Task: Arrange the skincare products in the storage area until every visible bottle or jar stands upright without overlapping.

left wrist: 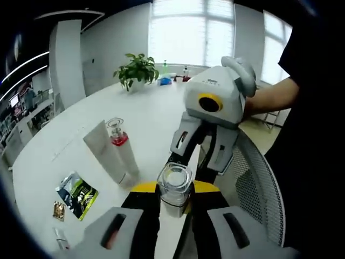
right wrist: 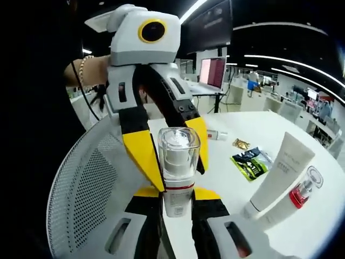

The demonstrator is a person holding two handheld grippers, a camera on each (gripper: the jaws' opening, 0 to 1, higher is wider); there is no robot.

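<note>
A small bottle with a clear square cap (left wrist: 174,183) (right wrist: 178,162) is held over the table edge between both grippers. My left gripper (left wrist: 174,190) is shut on it; in the right gripper view the left gripper (right wrist: 175,145) comes down from above, its yellow fingers (right wrist: 141,154) flanking the cap. My right gripper (right wrist: 177,195) grips the bottle's lower body and enters the left gripper view (left wrist: 197,162) from the right. A white tube (left wrist: 110,154) (right wrist: 280,172) lies on the table with a clear-capped red bottle (left wrist: 117,132) (right wrist: 303,191) against it.
On the round white table (left wrist: 145,113) lie a green sachet (left wrist: 78,194) (right wrist: 250,162), a small gold packet (left wrist: 58,210) (right wrist: 241,143) and a small white tube (right wrist: 215,134). A white mesh chair (left wrist: 259,189) (right wrist: 86,183) stands beside the grippers. A potted plant (left wrist: 136,70) sits at the far edge.
</note>
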